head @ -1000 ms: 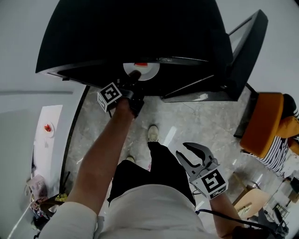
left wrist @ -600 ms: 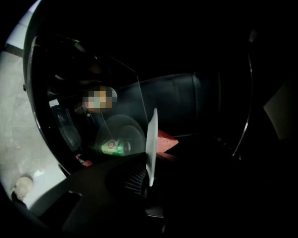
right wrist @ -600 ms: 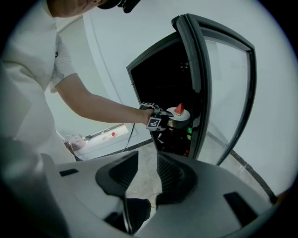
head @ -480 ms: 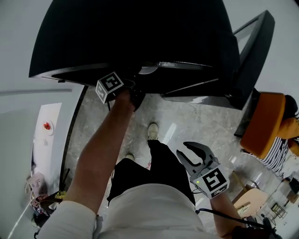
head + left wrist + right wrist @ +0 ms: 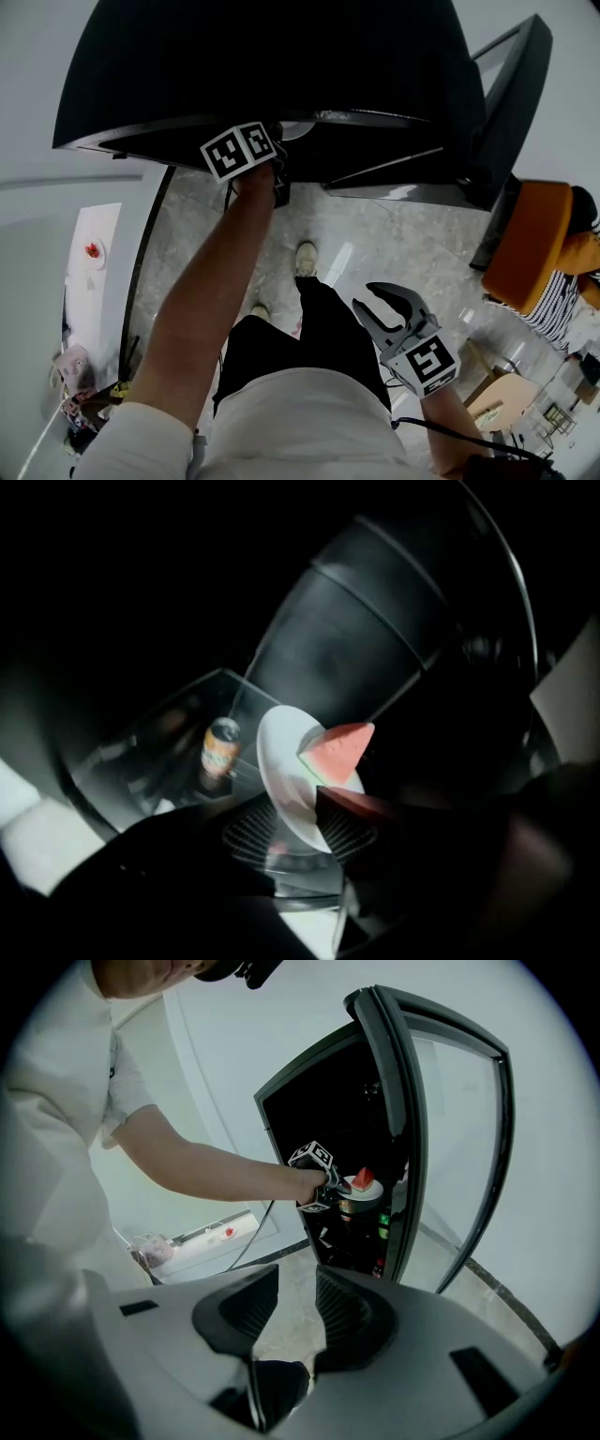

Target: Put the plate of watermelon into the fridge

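Note:
The white plate (image 5: 281, 771) with a red watermelon wedge (image 5: 337, 752) rests on a wire shelf (image 5: 246, 832) inside the dark fridge (image 5: 262, 66). My left gripper (image 5: 300, 829) reaches into the fridge. Its jaws are opening, with the plate's rim still between them and a gap showing on the lower side. From the head view only its marker cube (image 5: 241, 150) and a sliver of plate (image 5: 295, 129) show. The right gripper view shows the plate (image 5: 364, 1191) on a shelf behind the open door (image 5: 450, 1129). My right gripper (image 5: 382, 307) hangs open and empty at hip height.
A drink can (image 5: 220, 747) stands on the shelf behind the plate. More bottles fill the lower shelves (image 5: 382, 1227). An orange chair (image 5: 530, 248) and a seated person in stripes (image 5: 562, 295) are at the right. A white counter (image 5: 94, 281) runs along the left.
My left gripper has pushed deeper into the fridge, and the plate has slid from the fridge's front edge to almost out of the head view. The right gripper has stayed put.

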`<state>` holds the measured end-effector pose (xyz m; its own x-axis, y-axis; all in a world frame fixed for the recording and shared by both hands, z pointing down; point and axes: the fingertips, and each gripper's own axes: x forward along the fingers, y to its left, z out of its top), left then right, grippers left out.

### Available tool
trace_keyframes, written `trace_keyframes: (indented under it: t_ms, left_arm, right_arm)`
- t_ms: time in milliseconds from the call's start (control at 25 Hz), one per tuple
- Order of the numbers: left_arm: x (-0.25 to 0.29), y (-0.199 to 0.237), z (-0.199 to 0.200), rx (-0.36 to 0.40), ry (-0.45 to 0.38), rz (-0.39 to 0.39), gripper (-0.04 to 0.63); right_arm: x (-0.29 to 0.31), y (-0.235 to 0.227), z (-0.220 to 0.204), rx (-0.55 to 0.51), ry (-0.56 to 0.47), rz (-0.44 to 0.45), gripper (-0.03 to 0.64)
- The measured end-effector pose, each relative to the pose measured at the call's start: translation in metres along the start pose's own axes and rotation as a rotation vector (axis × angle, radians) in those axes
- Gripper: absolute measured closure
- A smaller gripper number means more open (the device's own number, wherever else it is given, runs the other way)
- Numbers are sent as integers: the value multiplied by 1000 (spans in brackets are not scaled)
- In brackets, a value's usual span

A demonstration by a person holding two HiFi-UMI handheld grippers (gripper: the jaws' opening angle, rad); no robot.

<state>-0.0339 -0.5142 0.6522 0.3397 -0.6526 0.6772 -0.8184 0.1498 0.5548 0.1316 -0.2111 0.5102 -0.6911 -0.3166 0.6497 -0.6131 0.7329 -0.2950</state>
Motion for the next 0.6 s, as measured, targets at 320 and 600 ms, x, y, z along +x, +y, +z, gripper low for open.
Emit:
trace_keyframes:
  t_ms: [320,600]
  left_arm:
    - [-2,6,1,154,-1,126,409]
    - [-9,6,3,205,-57,143,316]
  right_arm:
    - [-2,7,-9,22,-1,-9,492]
    - [-4,9,-10,16,-2,-12,492]
